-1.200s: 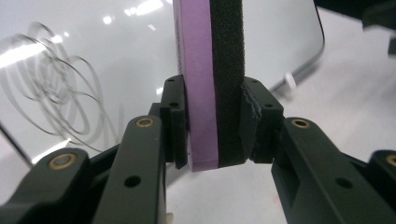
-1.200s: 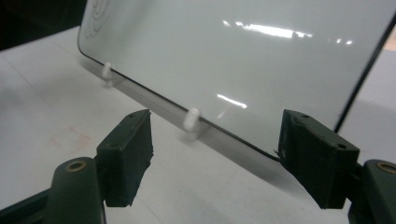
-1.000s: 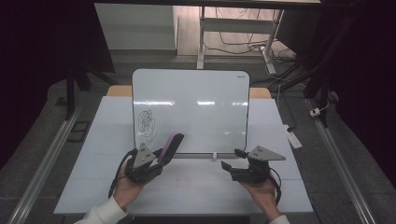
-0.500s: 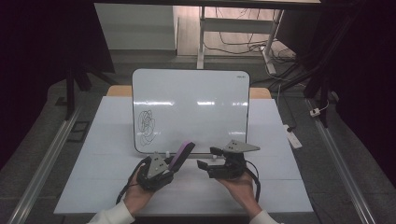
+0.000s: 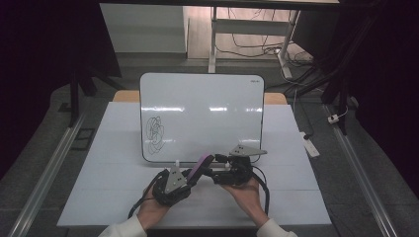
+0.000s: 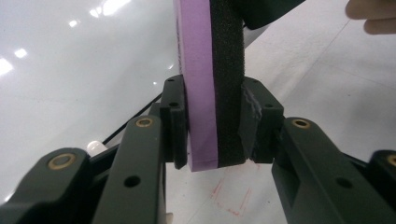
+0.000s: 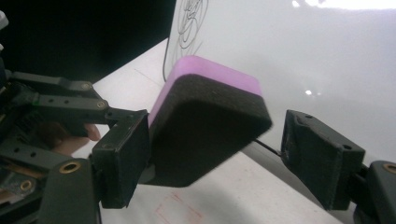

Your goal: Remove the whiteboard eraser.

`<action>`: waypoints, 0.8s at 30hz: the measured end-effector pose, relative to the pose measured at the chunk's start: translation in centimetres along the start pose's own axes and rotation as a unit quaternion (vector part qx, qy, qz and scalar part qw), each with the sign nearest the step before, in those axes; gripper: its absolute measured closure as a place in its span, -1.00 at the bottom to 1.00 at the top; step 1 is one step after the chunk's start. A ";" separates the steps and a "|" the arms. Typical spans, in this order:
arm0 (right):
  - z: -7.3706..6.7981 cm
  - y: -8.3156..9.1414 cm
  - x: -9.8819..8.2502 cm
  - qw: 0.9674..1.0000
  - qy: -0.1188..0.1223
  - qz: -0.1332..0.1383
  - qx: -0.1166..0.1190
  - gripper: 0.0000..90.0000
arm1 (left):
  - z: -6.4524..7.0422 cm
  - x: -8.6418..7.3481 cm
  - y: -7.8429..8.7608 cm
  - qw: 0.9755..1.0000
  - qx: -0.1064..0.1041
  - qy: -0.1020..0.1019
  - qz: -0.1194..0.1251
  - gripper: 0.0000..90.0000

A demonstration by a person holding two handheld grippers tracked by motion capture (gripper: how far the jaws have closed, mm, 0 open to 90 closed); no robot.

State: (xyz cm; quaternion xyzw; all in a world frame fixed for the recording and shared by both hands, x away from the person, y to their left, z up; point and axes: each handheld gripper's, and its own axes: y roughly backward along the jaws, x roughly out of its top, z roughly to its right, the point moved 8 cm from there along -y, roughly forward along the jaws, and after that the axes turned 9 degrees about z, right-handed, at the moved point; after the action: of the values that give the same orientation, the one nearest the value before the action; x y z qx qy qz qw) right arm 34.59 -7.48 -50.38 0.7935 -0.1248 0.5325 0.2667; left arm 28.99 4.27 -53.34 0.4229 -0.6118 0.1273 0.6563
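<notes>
1. Forearms in pale sleeves are seen entering at the bottom centre of the high view, with a gripper held in each hand over the white table (image 5: 113,197).
2. Clamped in the left gripper (image 5: 193,174) (image 6: 215,122), at lower centre of the high view, is an eraser (image 5: 201,165) (image 6: 210,79) (image 7: 205,116) with a purple back and a black felt face; in the left gripper view both pads are seen pressed against its two faces, purple at frame left, black at frame right.
3. The right gripper (image 5: 216,174) (image 7: 233,154) is placed just right of it in the high view, its jaws spread apart. In the right gripper view the eraser's free end is seen between them, close against the left-hand pad, while a clear gap is left before the right-hand pad.
4. Faint red marks are visible on the table at the bottom of both gripper views.
5. A whiteboard (image 5: 207,113) (image 7: 299,51) is stood upright behind the grippers, at mid-frame of the high view.
6. A black scribble (image 5: 156,132) (image 7: 192,18) is drawn on the board's lower left area.
7. Cables are seen on the floor beyond, at upper right.
</notes>
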 end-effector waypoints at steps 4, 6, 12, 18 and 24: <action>-0.2 -0.2 -0.1 1.000 -0.004 -0.001 0.005 -0.44 | 0.3 0.1 0.0 1.000 -0.002 -0.003 0.004 0.43; -0.2 -0.3 -0.1 1.000 -0.006 0.000 0.006 -0.42 | 0.4 0.1 -0.1 1.000 -0.004 -0.004 0.002 0.43; -0.4 -0.1 0.1 1.000 -0.012 0.008 0.009 -0.24 | 0.5 0.2 0.0 1.000 -0.006 0.003 0.005 0.41; -0.3 0.0 0.1 1.000 -0.009 0.011 0.019 -0.19 | 0.8 0.1 -0.2 0.999 -0.038 0.013 -0.001 0.23; -0.3 0.6 0.1 0.998 0.026 0.008 0.050 -0.18 | 0.3 0.2 0.5 0.996 -0.083 0.024 -0.003 -0.32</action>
State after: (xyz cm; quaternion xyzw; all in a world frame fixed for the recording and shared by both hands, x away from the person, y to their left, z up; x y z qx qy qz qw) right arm 34.12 -7.79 -50.01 0.7905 -0.0973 0.5608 0.2261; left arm 28.44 4.29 -52.95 0.3661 -0.6030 0.0839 0.7038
